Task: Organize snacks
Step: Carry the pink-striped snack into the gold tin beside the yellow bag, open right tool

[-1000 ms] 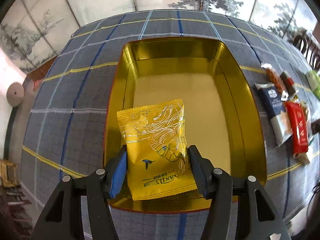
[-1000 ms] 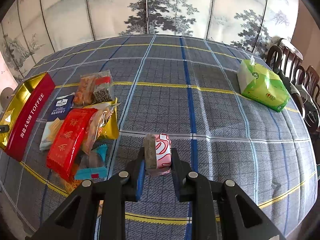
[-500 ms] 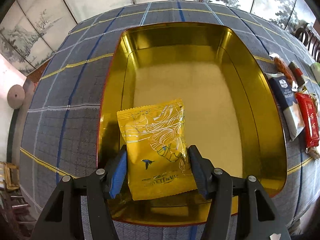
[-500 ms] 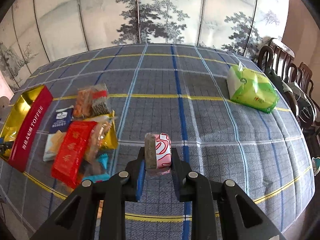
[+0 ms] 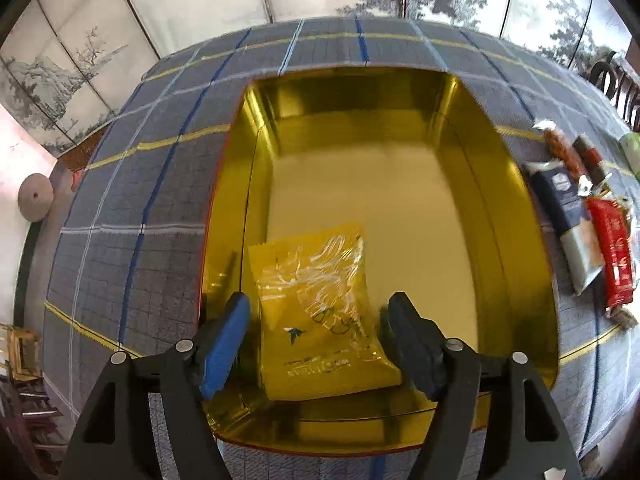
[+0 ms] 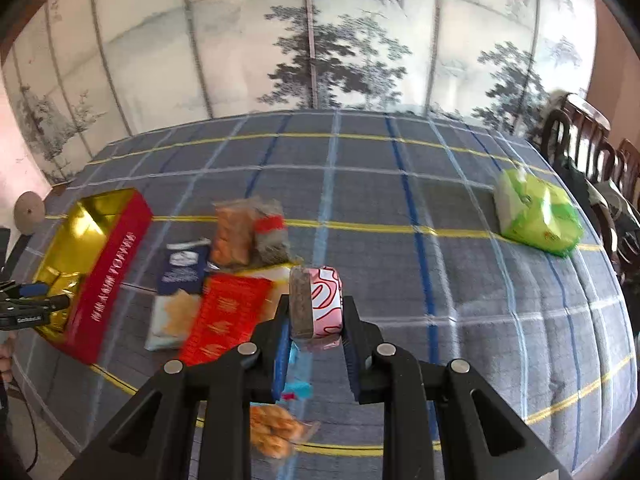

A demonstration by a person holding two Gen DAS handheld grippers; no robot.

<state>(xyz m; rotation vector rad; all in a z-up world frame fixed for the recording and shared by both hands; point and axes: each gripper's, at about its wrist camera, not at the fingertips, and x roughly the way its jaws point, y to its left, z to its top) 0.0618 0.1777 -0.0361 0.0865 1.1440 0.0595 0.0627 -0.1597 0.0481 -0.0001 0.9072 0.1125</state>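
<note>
We locate the yellow snack packet (image 5: 320, 312) inside the gold tin (image 5: 516, 240), at its near left corner; the packet lies on the tin floor, its printed face up, clear of both blue pads. We hold the left gripper (image 5: 322, 340) above it with the jaws spread wide and released; a gap shows between each pad and the packet edge. The tin interior is gold and its outer wall red (image 6: 112, 276), with white lettering on the side; it rests on the plaid tablecloth (image 5: 132, 184).

We hold the right gripper (image 6: 314, 320) above the table with the jaws clenched on a small pink-and-white wrapped snack (image 6: 318, 300); the snack stands on edge between the pads, its brown end face turned left. Below and left of it lies the loose pile: a red packet (image 6: 224, 312), a dark blue packet (image 6: 182, 268), an orange-and-grey clear bag (image 6: 250, 232), a turquoise wrapper (image 6: 298, 364) partly hidden by the fingers, and a bag of orange pieces (image 6: 276, 430) near the table edge; the pile sits just beside the tin. A green tissue pack (image 6: 536, 216) lies well apart at far right; dark wooden chairs (image 6: 592, 152) stand beyond it; a painted tree screen (image 6: 320, 40) backs the table.
</note>
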